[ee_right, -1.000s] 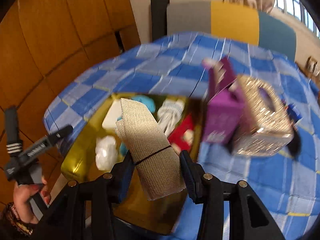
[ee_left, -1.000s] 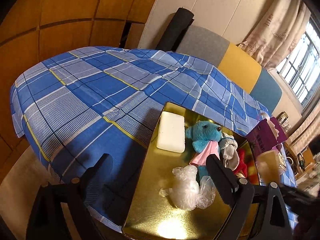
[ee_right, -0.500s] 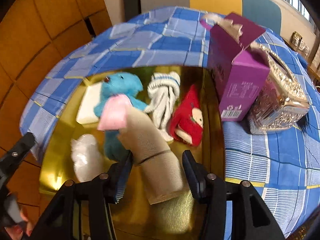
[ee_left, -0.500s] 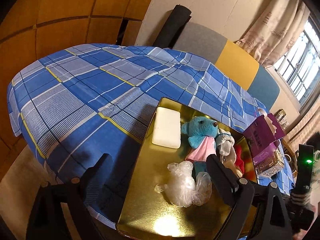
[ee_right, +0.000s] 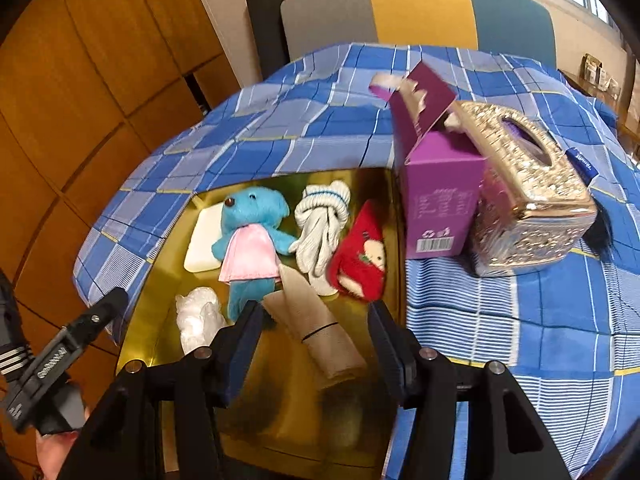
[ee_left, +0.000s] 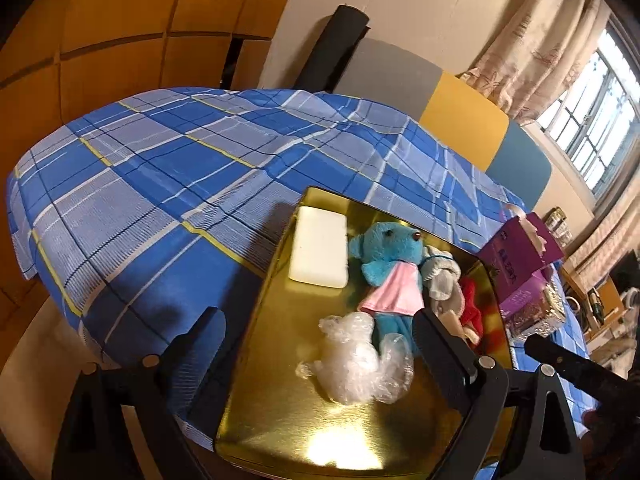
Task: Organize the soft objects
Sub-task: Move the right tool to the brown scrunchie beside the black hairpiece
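A gold tray (ee_right: 292,412) on the blue plaid cloth holds a blue teddy with a pink dress (ee_right: 252,236), a white sponge (ee_right: 202,242), a rolled white sock (ee_right: 322,224), a red plush (ee_right: 362,256), a clear plastic wad (ee_right: 198,316) and a beige rolled cloth (ee_right: 316,324). My right gripper (ee_right: 314,320) is open, its jaws apart on either side of the beige cloth, which lies on the tray. My left gripper (ee_left: 316,344) is open and empty above the tray's near edge (ee_left: 280,432), by the plastic wad (ee_left: 356,364). The teddy (ee_left: 390,264) and sponge (ee_left: 320,252) lie beyond.
A purple carton (ee_right: 436,196) and a shiny gold tissue box (ee_right: 524,196) stand on the cloth right of the tray. A padded headboard (ee_right: 420,12) and wooden wall panels (ee_right: 80,60) lie behind. The left gripper shows at the lower left of the right wrist view (ee_right: 60,364).
My right gripper carried the beige rolled cloth over the tray, lowered it and opened; the cloth now lies on the tray. The left gripper barely moved.
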Demonstrator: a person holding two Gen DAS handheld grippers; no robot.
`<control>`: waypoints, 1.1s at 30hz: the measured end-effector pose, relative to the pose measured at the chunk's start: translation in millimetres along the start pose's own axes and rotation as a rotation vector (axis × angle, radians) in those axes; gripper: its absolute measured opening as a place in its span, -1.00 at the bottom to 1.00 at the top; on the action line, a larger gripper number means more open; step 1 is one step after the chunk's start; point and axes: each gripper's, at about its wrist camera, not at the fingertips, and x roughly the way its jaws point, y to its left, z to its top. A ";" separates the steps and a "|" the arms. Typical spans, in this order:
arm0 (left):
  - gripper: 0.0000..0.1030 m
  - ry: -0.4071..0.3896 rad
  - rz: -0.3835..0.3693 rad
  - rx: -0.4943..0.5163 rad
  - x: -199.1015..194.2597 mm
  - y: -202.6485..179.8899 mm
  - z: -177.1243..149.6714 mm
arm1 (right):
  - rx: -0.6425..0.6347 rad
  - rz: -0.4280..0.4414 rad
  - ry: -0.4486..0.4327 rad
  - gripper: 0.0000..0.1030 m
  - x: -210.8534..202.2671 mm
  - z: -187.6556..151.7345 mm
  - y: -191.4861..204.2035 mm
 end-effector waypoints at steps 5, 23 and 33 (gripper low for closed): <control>0.85 0.003 -0.037 0.035 -0.5 -11.5 -3.8 | -0.040 0.006 -0.047 0.08 -20.4 -1.9 -13.4; 0.97 0.078 -0.177 0.215 -3.1 -86.0 -34.9 | 0.086 -0.153 -0.056 0.08 -54.2 -27.5 -142.1; 0.99 0.111 -0.277 0.379 -9.4 -153.4 -54.1 | 0.164 -0.249 -0.005 0.08 -43.6 -39.4 -225.9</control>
